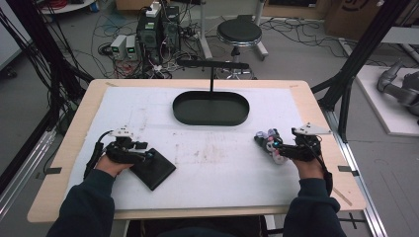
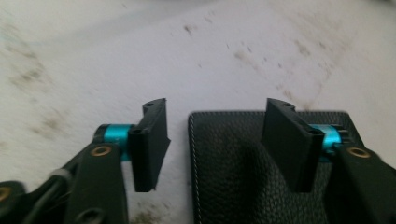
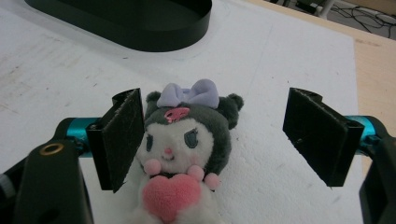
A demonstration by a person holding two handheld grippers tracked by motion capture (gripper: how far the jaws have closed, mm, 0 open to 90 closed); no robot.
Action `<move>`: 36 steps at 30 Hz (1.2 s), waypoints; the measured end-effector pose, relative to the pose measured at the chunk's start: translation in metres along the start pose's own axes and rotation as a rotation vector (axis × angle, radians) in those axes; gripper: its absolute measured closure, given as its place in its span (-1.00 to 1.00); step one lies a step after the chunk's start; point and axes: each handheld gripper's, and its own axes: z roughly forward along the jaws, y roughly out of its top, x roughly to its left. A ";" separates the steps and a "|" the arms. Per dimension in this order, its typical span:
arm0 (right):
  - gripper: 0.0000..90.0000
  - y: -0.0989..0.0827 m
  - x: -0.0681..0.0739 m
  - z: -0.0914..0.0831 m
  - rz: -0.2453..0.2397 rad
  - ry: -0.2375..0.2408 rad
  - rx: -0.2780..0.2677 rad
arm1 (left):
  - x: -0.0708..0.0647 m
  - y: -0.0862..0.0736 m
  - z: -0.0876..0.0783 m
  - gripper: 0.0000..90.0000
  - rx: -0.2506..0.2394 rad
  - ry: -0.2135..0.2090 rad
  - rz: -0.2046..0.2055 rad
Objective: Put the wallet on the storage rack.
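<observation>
High view is showing both grippers near of the black tray; closer views are revealing the left gripper spread, straddling a wallet's edge, and the right gripper spread around a plush toy, possibly touching it.

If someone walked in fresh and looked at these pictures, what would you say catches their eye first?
Probably the plush toy, grey and white with a lilac bow and pink heart, lying between the open right tongs at the table's right side. Next, the black leather wallet under the open left tongs at front left, then the black oval tray at the far centre.
</observation>
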 end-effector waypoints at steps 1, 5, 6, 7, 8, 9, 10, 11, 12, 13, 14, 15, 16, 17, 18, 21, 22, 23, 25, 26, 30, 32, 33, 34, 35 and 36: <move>-0.53 0.000 0.000 0.000 0.000 -0.002 0.001 | 0.000 -0.001 0.002 -0.02 0.004 -0.020 -0.007; -0.53 0.000 0.000 0.000 -0.002 -0.001 0.002 | 0.003 -0.001 0.001 0.11 0.012 -0.039 -0.045; -0.53 0.000 0.000 0.000 0.000 0.000 0.003 | 0.003 -0.001 0.001 0.15 0.011 -0.037 -0.057; -0.53 0.000 0.000 0.000 -0.002 0.000 0.004 | 0.003 -0.001 0.000 0.23 0.006 -0.029 -0.058; -0.53 0.000 0.000 0.001 -0.003 0.000 0.005 | 0.004 0.000 -0.001 0.31 0.005 -0.025 -0.062; -0.53 0.000 0.000 0.001 -0.003 0.000 0.005 | 0.005 0.000 -0.002 0.41 -0.002 -0.028 -0.076; -0.53 0.000 0.000 0.001 -0.004 -0.001 0.005 | 0.006 0.000 -0.003 0.49 -0.002 -0.029 -0.083; -0.53 0.000 0.000 0.001 -0.004 -0.002 0.006 | 0.006 0.000 -0.004 0.54 -0.002 -0.030 -0.089; -0.53 0.000 0.000 0.001 -0.001 -0.002 0.006 | 0.006 0.000 -0.004 0.60 -0.006 -0.038 -0.086; -0.53 0.000 0.000 0.001 -0.002 -0.003 0.006 | 0.006 0.000 -0.005 0.65 -0.012 -0.039 -0.082; -0.53 0.000 0.000 0.001 -0.002 -0.003 0.006 | 0.006 0.001 -0.006 0.65 -0.019 -0.032 -0.081; -0.53 0.000 0.000 0.001 -0.002 -0.003 0.007 | 0.006 0.002 -0.008 0.77 -0.032 -0.022 -0.081; -0.53 0.000 0.000 0.001 -0.002 -0.003 0.007 | 0.006 0.003 -0.010 0.77 -0.047 -0.023 -0.080; -0.53 0.000 0.000 0.001 -0.004 -0.003 0.007 | 0.005 0.004 -0.012 0.81 -0.061 -0.023 -0.079; -0.53 0.000 0.000 0.001 -0.004 -0.002 0.008 | 0.005 0.005 -0.014 0.81 -0.075 -0.014 -0.073; -0.53 0.000 0.001 0.001 -0.005 -0.002 0.008 | 0.008 0.007 -0.024 0.83 -0.158 0.048 -0.099; -0.53 0.000 0.001 0.001 -0.006 -0.004 0.007 | 0.008 0.007 -0.024 0.83 -0.158 0.048 -0.099; -0.53 0.000 0.001 0.001 -0.005 -0.003 0.005 | 0.010 0.007 -0.028 0.84 -0.187 0.071 -0.114; -0.53 -0.001 0.000 0.001 -0.004 -0.005 0.006 | 0.014 0.007 -0.036 0.85 -0.236 0.126 -0.145; -0.53 -0.001 0.000 0.001 -0.004 -0.005 0.006 | 0.016 0.006 -0.039 0.85 -0.252 0.159 -0.160; -0.53 -0.001 0.001 0.002 -0.004 -0.004 0.009 | 0.024 0.001 -0.046 0.85 -0.280 0.255 -0.212; -0.53 -0.001 0.001 0.002 -0.005 -0.005 0.009 | 0.027 -0.001 -0.046 0.85 -0.267 0.281 -0.223; -0.53 -0.001 0.001 0.002 -0.005 -0.005 0.009 | 0.027 -0.001 -0.045 0.85 -0.259 0.295 -0.225; -0.53 -0.001 0.001 0.001 -0.004 -0.004 0.008 | 0.028 -0.001 -0.045 0.85 -0.255 0.301 -0.230; -0.53 -0.001 0.001 0.001 -0.004 -0.004 0.008 | 0.028 -0.001 -0.043 0.85 -0.251 0.310 -0.229; -0.53 -0.001 0.001 0.001 -0.003 -0.003 0.008 | 0.027 -0.001 -0.042 0.84 -0.245 0.319 -0.227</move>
